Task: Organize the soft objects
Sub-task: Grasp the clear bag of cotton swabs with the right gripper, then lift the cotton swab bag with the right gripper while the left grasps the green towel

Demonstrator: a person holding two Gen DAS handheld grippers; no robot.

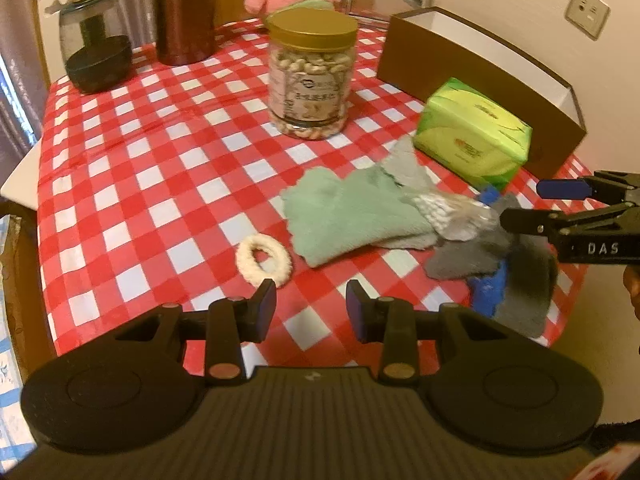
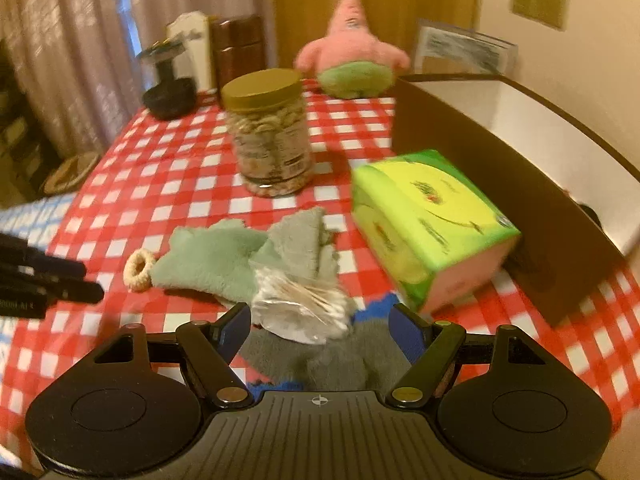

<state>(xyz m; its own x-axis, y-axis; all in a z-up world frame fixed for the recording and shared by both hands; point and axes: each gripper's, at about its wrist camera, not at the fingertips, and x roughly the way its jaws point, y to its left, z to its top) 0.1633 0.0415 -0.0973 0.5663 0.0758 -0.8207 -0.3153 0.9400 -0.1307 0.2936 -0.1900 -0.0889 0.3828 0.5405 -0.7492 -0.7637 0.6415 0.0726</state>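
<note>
A mint-green fluffy cloth [image 1: 344,216] lies crumpled mid-table beside a white scrunchie [image 1: 264,258]. A grey cloth [image 1: 468,254] and a blue cloth [image 1: 488,294] lie to its right, with a clear plastic pack [image 1: 460,216] on top. My left gripper [image 1: 311,306] hovers open just in front of the scrunchie, with nothing between its fingers. My right gripper [image 2: 322,320] stands open low over the grey cloth [image 2: 320,360], its fingers on either side of the plastic pack [image 2: 300,312] without pressing it. A pink plush toy [image 2: 352,48] sits at the far edge.
A brown open box [image 1: 480,68] stands at the right, with a green tissue pack [image 1: 472,132] in front of it. A nut jar [image 1: 310,80] is mid-table. A brown canister [image 1: 184,12] and a dark glass jar [image 1: 96,48] stand at the back left on the red checked tablecloth [image 1: 140,168].
</note>
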